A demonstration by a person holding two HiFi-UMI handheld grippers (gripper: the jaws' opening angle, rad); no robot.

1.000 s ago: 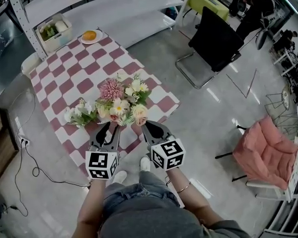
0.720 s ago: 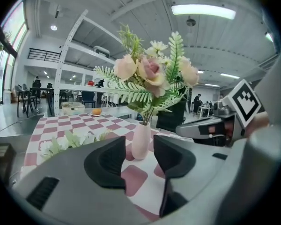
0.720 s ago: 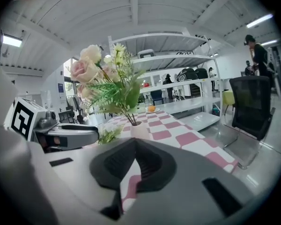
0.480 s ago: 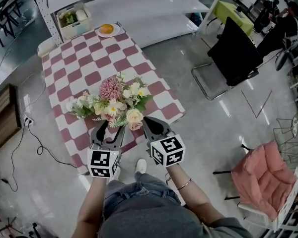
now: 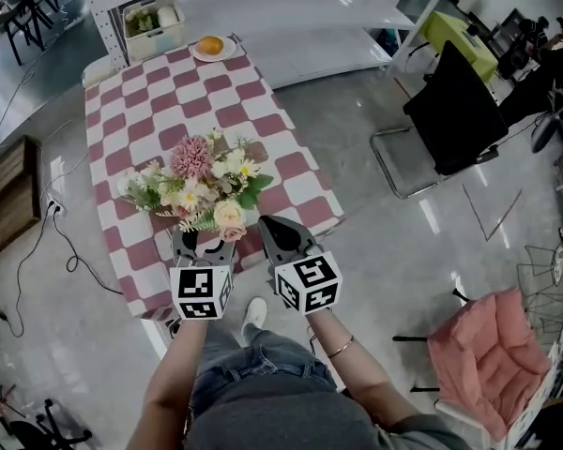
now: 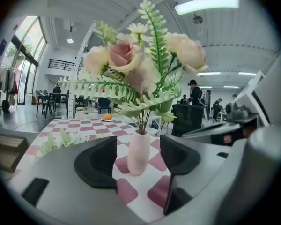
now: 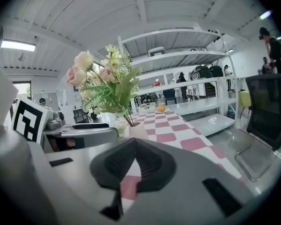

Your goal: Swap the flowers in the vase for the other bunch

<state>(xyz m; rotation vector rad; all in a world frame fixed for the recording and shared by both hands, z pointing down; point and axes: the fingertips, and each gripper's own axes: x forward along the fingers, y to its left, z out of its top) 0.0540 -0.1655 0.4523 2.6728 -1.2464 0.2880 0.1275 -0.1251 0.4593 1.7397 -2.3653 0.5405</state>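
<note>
- The pink vase (image 6: 139, 153) stands upright on the checked counter (image 5: 183, 111), in the gap of my left gripper (image 6: 138, 146). Those jaws have just been opening and now sit released. Counter shows on either side of the vase and neither pad touches it.
- The flowers (image 6: 140, 64) in the vase are pink and cream roses with fern fronds. They spread above and over both left jaws. In the head view they hide the vase from me completely.
- My right gripper (image 7: 135, 144) has its jaws clenched together on nothing. The vase stands just ahead of them and slightly left, and the left gripper's body lies alongside on that side.
- The other bunch (image 5: 141, 190), white and green, lies on the counter to the left of the left jaws, close against the vase's bouquet.
- Well beyond both jaws, at the counter's far end, an orange (image 5: 209, 46) sits on a plate (image 5: 197, 54), with a basket (image 5: 155, 22) near it.
- White shelving (image 5: 291, 7) runs behind the counter.
- Off to the right of the right jaws, on the floor, stand a black chair (image 5: 460, 111) and a pink-cushioned chair (image 5: 483, 354).
</note>
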